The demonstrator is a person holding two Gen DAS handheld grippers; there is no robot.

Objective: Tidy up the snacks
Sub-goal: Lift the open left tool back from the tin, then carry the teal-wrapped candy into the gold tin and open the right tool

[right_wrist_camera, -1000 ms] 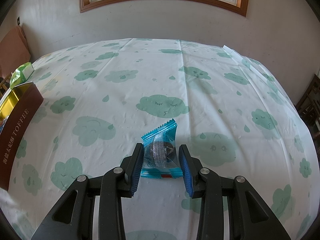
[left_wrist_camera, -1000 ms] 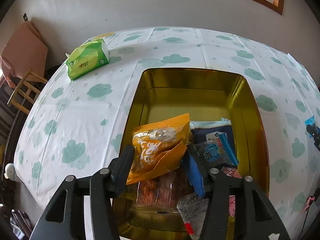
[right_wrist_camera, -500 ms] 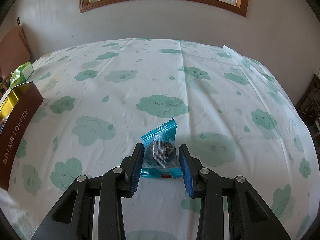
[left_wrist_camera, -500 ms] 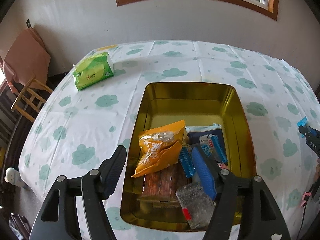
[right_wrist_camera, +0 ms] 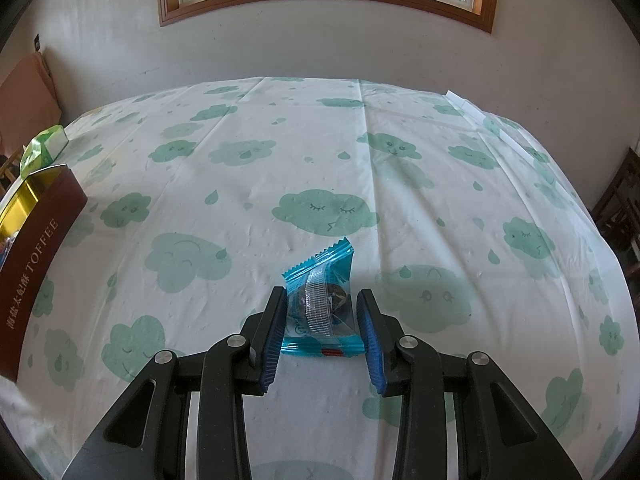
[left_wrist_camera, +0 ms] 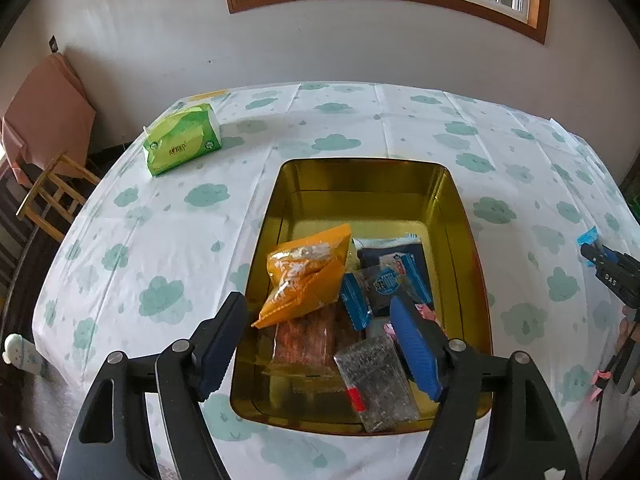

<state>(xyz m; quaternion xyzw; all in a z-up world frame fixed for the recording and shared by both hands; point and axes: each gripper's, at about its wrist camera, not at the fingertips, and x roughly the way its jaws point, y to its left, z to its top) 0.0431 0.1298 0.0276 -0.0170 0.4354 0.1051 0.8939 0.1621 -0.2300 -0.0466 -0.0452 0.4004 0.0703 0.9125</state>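
1. Left wrist view: left tool [left_wrist_camera: 318, 344] wide open, holding nothing, hovering above near end of gold tin [left_wrist_camera: 460, 216] on cloud-print bench [left_wrist_camera: 160, 248].
2. Same view, inside tin: orange snack bag [left_wrist_camera: 308, 276] uppermost at left, lying partly over reddish clear pack [left_wrist_camera: 306, 340]; dark-blue packs [left_wrist_camera: 394, 276] at right; grey speckled pack w/ red mark [left_wrist_camera: 376, 384] at near edge. Far half of tin floor bare.
3. Same view, surroundings: green tissue pack [left_wrist_camera: 182, 144] at far-left of bench, well apart from tin; wooden chair [left_wrist_camera: 52, 196] beyond bench edge; right tool [left_wrist_camera: 612, 272] at far-right frame edge.
4. Right wrist view: right tool [right_wrist_camera: 322, 336] partly open, straddling blue-wrapped snack [right_wrist_camera: 324, 300]; left pad touching wrapper, small gap at right pad, so not clamped. Snack resting on bench [right_wrist_camera: 320, 160], mid-bench, well apart from tin.
5. Same view, left edge: tin's brown outer wall [right_wrist_camera: 36, 276] lettered "TOFFEE"; tissue pack [right_wrist_camera: 42, 152] just beyond.
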